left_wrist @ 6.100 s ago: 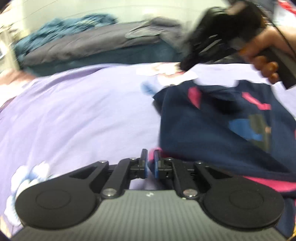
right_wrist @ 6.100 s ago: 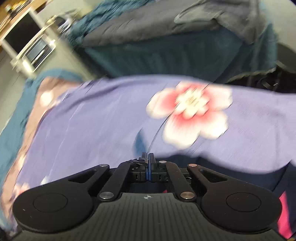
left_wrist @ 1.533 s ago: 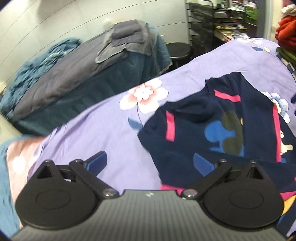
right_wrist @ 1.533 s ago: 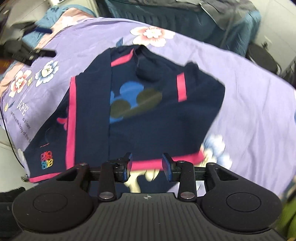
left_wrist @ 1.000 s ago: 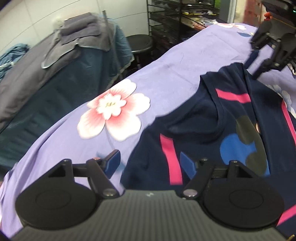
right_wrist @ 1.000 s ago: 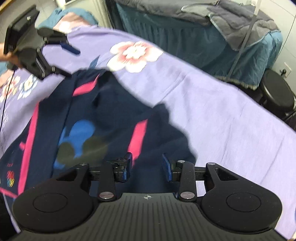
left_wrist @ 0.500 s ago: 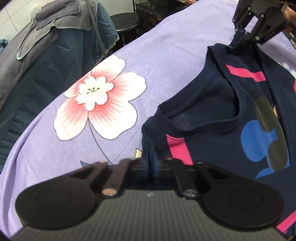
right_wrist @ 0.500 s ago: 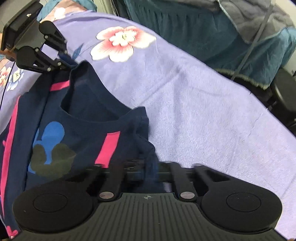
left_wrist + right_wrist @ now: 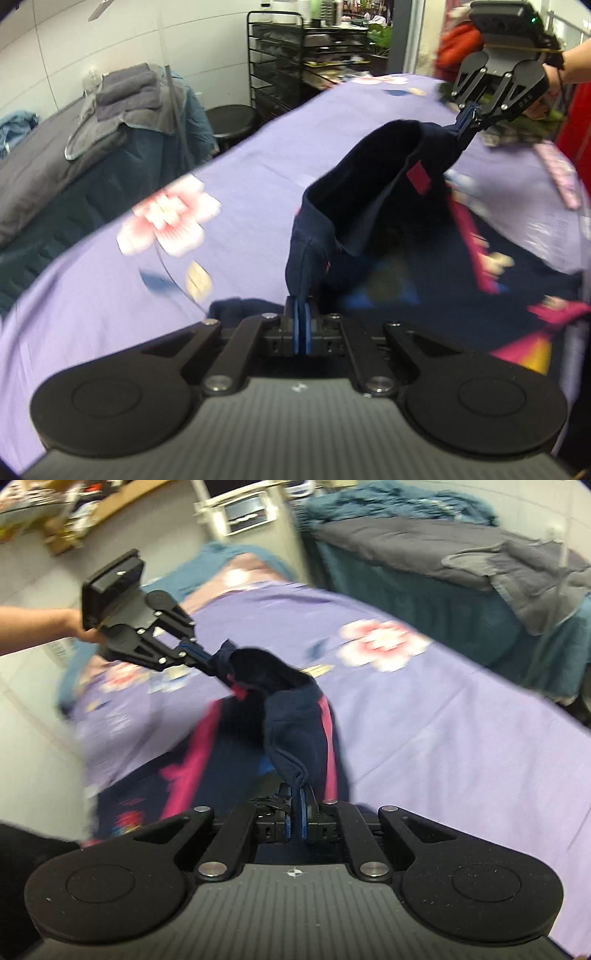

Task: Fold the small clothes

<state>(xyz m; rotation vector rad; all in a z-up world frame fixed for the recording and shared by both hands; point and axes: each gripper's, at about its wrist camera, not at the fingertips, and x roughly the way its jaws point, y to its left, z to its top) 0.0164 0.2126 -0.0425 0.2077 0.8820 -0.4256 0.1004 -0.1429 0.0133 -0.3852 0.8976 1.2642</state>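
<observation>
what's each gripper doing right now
left gripper: closed on the shirt
right gripper: jaws closing, pinching the shirt's other shoulder

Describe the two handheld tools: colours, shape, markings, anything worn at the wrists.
Both match: the left tool and right tool are matte black, with blue pads, two round discs, silver pivot screws, angular linkage arms and a ribbed grey body. The right tool's boxy top has a green light and white lettering on one arm. Dark band at the right wrist; no sleeves visible.

Motion blurred the printed figures on the navy shirt [image 9: 424, 266], its far hem ran past the picture's edge, and the shelf rack's [image 9: 306, 55] contents were too small to tell.
</observation>
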